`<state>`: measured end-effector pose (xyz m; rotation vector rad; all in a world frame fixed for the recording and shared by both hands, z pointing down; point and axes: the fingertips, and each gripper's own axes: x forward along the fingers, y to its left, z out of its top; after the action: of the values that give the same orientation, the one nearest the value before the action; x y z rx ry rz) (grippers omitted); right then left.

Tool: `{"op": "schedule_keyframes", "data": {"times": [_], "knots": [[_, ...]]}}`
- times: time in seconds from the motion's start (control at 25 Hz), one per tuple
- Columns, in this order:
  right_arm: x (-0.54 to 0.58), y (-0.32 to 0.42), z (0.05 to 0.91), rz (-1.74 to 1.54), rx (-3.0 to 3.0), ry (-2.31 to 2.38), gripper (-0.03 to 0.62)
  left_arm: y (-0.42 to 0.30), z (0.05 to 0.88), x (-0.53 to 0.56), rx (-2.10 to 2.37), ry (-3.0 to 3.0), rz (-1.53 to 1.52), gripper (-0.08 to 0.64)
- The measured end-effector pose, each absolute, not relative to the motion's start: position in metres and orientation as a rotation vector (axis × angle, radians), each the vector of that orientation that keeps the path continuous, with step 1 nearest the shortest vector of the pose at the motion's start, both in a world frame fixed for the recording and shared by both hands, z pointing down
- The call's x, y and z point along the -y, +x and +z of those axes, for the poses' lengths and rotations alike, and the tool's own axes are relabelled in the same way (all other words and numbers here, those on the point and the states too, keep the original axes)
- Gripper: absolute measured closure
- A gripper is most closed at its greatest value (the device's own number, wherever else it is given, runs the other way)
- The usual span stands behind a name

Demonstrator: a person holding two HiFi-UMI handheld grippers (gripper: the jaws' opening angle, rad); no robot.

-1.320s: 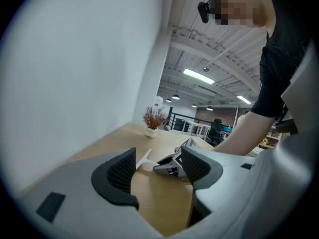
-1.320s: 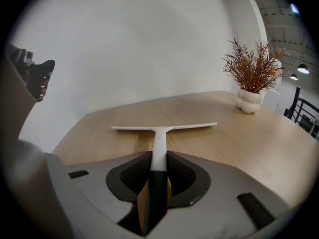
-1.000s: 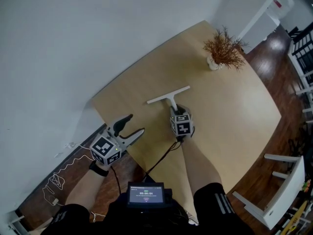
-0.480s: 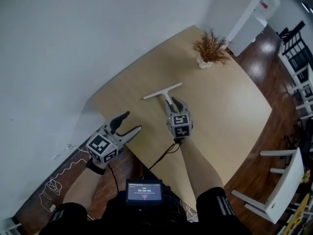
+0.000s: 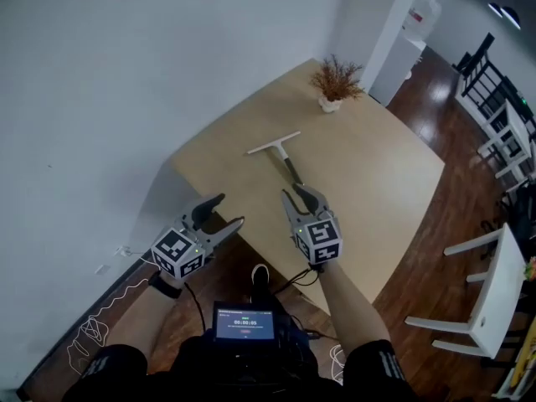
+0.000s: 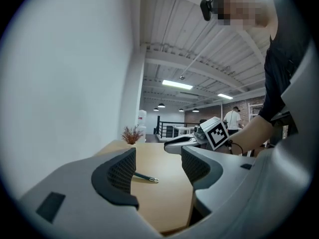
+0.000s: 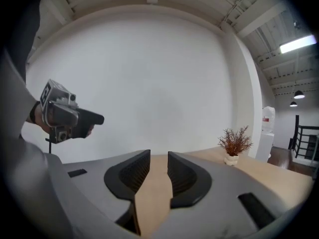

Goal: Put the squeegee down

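Observation:
The squeegee [image 5: 276, 147] lies flat on the wooden table [image 5: 377, 174], white blade toward the wall and dark handle pointing back at me. My right gripper [image 5: 302, 198] hovers a short way behind the handle's end, open, with nothing between its jaws; its own view shows only tabletop past the right gripper [image 7: 159, 159]. My left gripper [image 5: 224, 211] is open and empty by the table's near left edge. In the left gripper view the squeegee's handle [image 6: 145, 178] shows between the left gripper's [image 6: 158, 159] jaws, far off.
A potted dry plant [image 5: 334, 83] stands at the table's far end. A white wall runs along the left. White chairs [image 5: 494, 296] stand to the right on dark wood floor. A small screen [image 5: 245, 324] sits at my waist.
My right gripper has opened, let go of the squeegee handle and drawn back toward the near table edge. The squeegee stays lying on the table. The left gripper has hardly moved.

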<state>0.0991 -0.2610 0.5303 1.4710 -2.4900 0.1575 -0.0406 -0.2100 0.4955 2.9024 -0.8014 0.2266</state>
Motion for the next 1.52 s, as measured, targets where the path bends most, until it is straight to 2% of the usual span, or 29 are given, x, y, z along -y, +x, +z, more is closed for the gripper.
{"op": "schedule_keyframes", "data": {"times": [0.4,0.68,0.92,1.52], "knots": [[0.054,0.084,0.465,0.161,2.570,1.606,0.451,-0.069,0.461,0.042,0.725,2.971,0.203,0.268],[-0.037,0.081,0.449,0.192,2.581,1.636,0.469,-0.076,0.458,-0.027,0.692,2.931,0.201,0.268],[-0.077,0.098,0.456,0.371,2.609,1.659,0.477,-0.073,0.465,-0.052,0.744,2.884,0.179,0.268],[-0.097,0.121,0.447,0.353,2.596,1.625,0.488,-0.046,0.456,-0.077,0.786,2.894,0.142,0.268]]}}
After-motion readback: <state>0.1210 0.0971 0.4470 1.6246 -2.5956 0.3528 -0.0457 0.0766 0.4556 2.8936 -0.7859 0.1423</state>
